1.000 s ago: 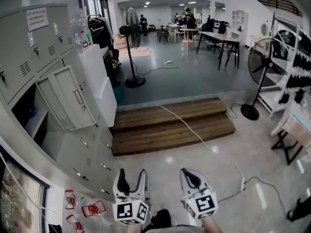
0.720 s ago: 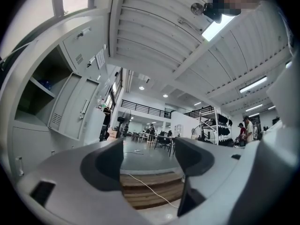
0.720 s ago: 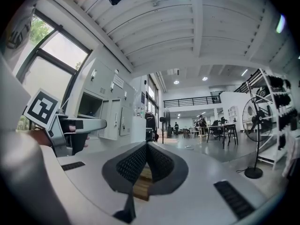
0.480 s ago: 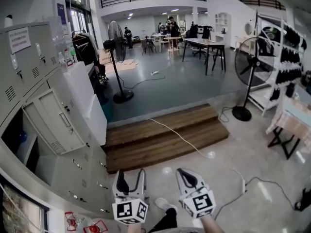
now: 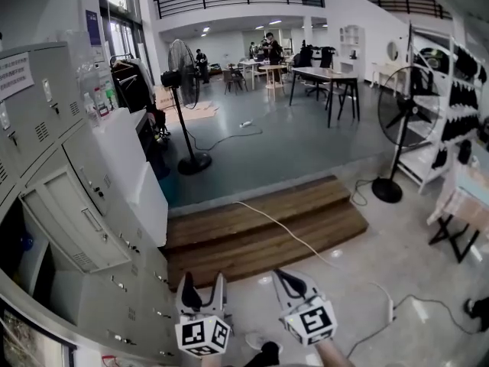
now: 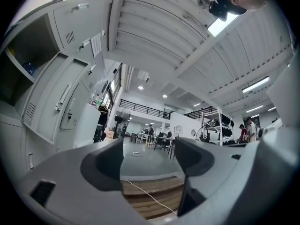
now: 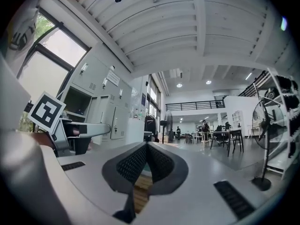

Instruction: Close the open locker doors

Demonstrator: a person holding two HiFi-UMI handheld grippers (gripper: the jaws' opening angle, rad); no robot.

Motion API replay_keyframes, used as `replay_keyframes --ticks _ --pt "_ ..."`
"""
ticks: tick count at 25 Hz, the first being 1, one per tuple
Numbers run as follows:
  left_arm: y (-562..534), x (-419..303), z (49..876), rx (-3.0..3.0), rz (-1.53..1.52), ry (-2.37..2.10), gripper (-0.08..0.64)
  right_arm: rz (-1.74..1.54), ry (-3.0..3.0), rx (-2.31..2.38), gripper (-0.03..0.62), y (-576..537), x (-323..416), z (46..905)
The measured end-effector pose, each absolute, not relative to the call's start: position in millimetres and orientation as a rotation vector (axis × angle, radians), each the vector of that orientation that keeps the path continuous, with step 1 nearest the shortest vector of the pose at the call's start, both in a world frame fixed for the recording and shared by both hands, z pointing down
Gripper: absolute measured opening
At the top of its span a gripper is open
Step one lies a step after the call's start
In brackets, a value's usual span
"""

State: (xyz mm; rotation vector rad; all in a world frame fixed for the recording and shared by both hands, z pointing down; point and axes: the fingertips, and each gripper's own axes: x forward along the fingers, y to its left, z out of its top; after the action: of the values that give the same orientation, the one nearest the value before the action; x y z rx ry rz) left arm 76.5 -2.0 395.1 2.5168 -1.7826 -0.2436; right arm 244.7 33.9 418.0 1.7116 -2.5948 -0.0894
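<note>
Room: large hall with a pale glossy floor [image 5: 428, 281], a raised grey floor behind it and a railed balcony above.
Lockers: bank of grey metal lockers [image 5: 46, 98] along the pale floor's left edge.
Open locker door: pale grey metal door with a vertical handle [image 5: 72, 220], swung out from the bank, a dark open compartment [image 5: 15, 251] just beside it. In the left gripper view the door [image 6: 70, 102] stands ajar, and a small blue thing [image 6: 29, 68] lies in the open compartment [image 6: 28, 46].
Left gripper: pale grey, marker cube at its rear [image 5: 203, 287]; jaws spread wide with nothing between them [image 6: 150, 158]; well apart from the door.
Right gripper: same make [image 5: 290, 280]; jaws pressed together, pinching nothing [image 7: 146, 158]; just beside the left gripper.
Platform: brown two-step wooden plank platform [image 5: 260, 228] against the raised floor's near edge.
Cable: thin white cable [image 5: 284, 228] running across the platform down onto the pale floor.
Fans: black pedestal fan [image 5: 182, 67] on the raised floor; second black pedestal fan [image 5: 403, 113] near the pale floor's right edge.
Cabinet: white box-shaped cabinet [image 5: 141, 167] at the far end of the lockers.
Table: long table with black legs [image 5: 328, 73] on the raised floor.
People: small standing figures [image 5: 269, 48] at the far end of the raised floor.
</note>
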Motion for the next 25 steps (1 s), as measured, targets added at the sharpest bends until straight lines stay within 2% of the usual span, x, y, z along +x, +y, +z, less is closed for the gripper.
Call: replay_keyframes --ticks 15,25 --pt "-185 -10 400 2.286 -0.218 -2.068 0.322 -0.118 -2.686 1.43 0.006 -183 177 410" --pt "-195 -81 394 2.106 -0.156 -2.343 0.322 -0.116 -2.849 1.151 0.006 -241 92 412"
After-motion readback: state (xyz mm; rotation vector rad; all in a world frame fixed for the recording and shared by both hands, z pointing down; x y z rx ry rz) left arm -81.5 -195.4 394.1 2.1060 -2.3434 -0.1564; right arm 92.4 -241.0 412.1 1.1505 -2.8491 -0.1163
